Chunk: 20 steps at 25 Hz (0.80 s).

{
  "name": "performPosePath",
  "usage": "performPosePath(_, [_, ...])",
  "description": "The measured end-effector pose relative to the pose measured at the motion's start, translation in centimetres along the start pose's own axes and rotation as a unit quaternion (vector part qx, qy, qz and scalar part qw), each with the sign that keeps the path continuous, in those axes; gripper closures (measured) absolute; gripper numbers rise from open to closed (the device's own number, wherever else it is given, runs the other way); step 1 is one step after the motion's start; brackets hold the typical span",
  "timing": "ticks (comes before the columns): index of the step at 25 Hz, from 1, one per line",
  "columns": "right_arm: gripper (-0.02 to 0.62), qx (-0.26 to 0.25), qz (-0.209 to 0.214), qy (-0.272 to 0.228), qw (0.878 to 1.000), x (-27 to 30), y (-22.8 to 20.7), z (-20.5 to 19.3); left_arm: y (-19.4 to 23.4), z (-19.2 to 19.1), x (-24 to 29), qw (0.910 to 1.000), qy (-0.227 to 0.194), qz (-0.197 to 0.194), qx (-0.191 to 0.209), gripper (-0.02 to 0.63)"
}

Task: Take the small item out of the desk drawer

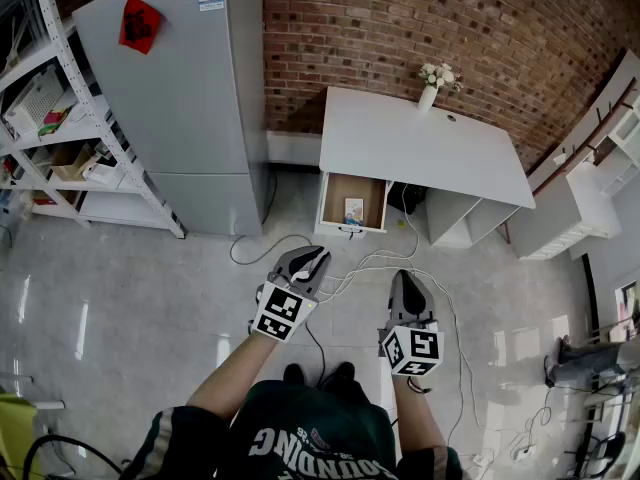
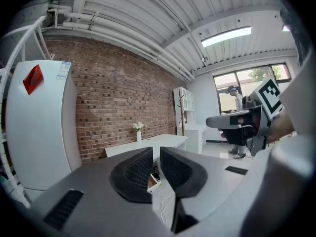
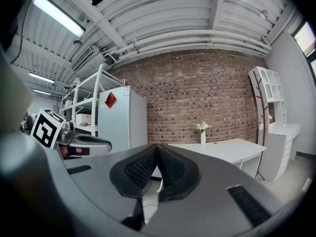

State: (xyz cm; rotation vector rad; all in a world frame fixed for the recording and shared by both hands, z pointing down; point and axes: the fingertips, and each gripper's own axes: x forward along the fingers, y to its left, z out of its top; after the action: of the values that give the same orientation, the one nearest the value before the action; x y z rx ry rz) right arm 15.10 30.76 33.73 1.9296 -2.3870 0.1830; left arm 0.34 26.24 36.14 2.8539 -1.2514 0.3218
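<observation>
The small item point(image 1: 354, 211) lies flat inside the open drawer point(image 1: 330, 204), toward its front right, and neither of your grippers is touching it. The drawer is pulled out from under the left end of the white bench point(image 1: 420, 148), which stands against the brick wall point(image 1: 420, 18) with a vase of flowers point(image 1: 432, 86) at its back edge. Cables point(image 1: 375, 260) trail over the floor between the drawer and you. Your left gripper point(image 1: 312, 256) hangs well short of the drawer, its jaws a narrow gap apart with nothing in them. Your right gripper point(image 1: 407, 280), beside it, has its jaws pressed together and empty. A grey fridge point(image 1: 170, 98) stands left of the bench.
</observation>
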Motion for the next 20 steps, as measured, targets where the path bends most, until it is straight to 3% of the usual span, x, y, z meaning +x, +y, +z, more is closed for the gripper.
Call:
performPosePath(6, [0.571, -0.001, 0.002, -0.002, 1.000, -0.6, 0.1, -0.4, -0.4, 0.5, -0.6, 0.9999, -0.012, 0.000, 0.001, 0.581])
performPosePath(20, [0.571, 0.006, 0.011, 0.014, 1.000, -0.1, 1.2, -2.0, 0.5, -0.9, -1.4, 1.0000, -0.003, 0.003, -0.002, 0.584])
